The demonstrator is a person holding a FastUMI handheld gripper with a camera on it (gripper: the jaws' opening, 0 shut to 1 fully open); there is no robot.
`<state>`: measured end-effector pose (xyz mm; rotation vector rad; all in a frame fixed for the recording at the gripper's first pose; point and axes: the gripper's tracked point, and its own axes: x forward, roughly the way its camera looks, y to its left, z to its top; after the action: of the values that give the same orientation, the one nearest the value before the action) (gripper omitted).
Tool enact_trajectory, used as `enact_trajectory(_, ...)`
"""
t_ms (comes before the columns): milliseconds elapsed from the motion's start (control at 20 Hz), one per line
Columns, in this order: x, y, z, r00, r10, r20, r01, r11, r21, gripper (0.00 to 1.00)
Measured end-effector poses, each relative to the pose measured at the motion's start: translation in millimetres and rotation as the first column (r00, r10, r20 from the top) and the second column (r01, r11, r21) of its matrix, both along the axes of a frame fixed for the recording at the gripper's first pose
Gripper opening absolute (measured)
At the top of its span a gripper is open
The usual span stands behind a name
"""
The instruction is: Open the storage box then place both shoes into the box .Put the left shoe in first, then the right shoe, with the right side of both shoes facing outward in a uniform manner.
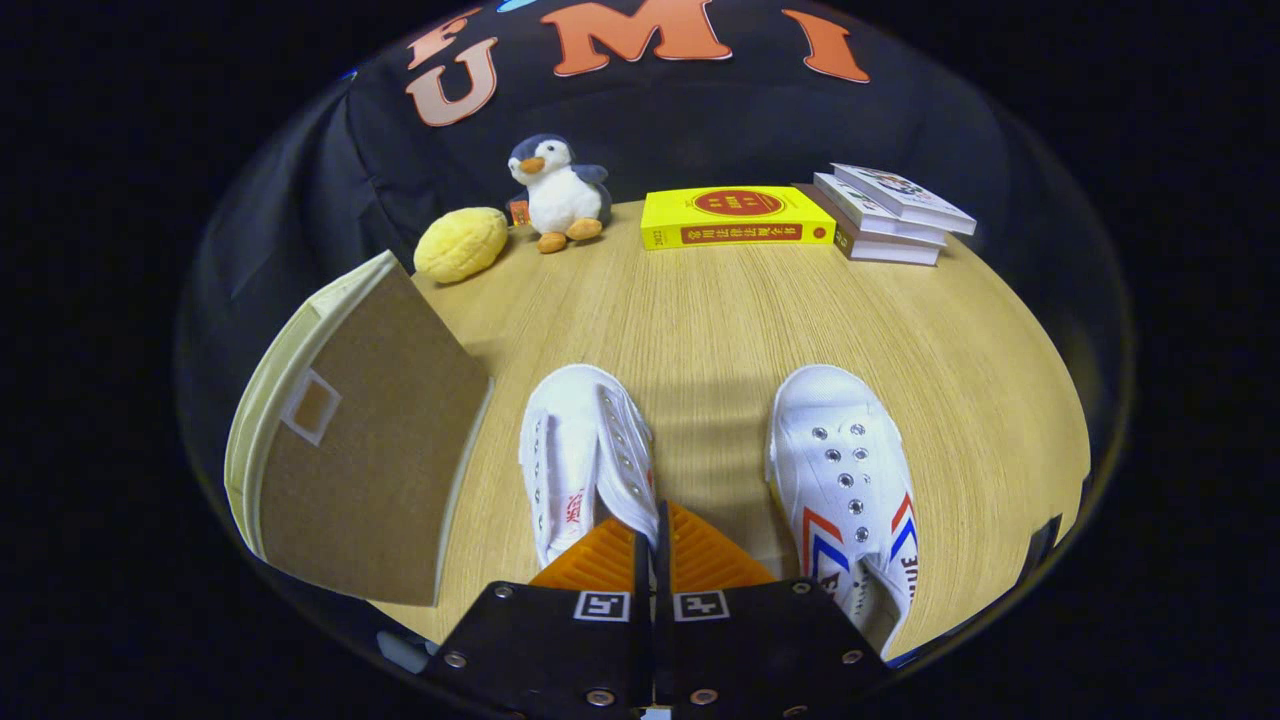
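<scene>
Two white canvas shoes lie on the wooden table point(720, 310), toes pointing away from me. The left-hand shoe point(575, 440) is tipped onto its side. Its upper edge runs in between my gripper point(655, 525) fingers, which are shut on it. The right-hand shoe point(845, 470), with red and blue stripes on its side, sits flat just ahead and to the right of the fingers. The storage box point(370, 440) stands to the left of the shoes. A brown panel with a small label window faces them, with a cream rim behind. Its inside is hidden.
Along the far edge of the table are a yellow bun-shaped toy point(460, 243), a plush penguin point(558, 195), a yellow book point(735, 217) and a stack of white books point(890, 215). Bare wood lies between the shoes and those items.
</scene>
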<state>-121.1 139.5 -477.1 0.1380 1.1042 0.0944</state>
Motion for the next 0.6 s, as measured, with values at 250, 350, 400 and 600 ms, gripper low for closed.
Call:
enact_trajectory(250, 8.6, 11.4, -16.7, 0.995, 0.097, -0.021, -0.096, 0.995, 0.018, 0.06)
enact_trajectory(350, 11.1, 12.9, -25.5, 0.993, 0.1, -0.055, -0.098, 0.995, 0.032, 0.1)
enact_trajectory(400, 13.7, 15.4, -26.9, 0.994, 0.087, -0.061, -0.083, 0.995, 0.058, 0.12)
enact_trajectory(600, 10.1, 18.9, -16.2, 0.994, 0.012, -0.108, 0.003, 0.991, 0.135, 0.02)
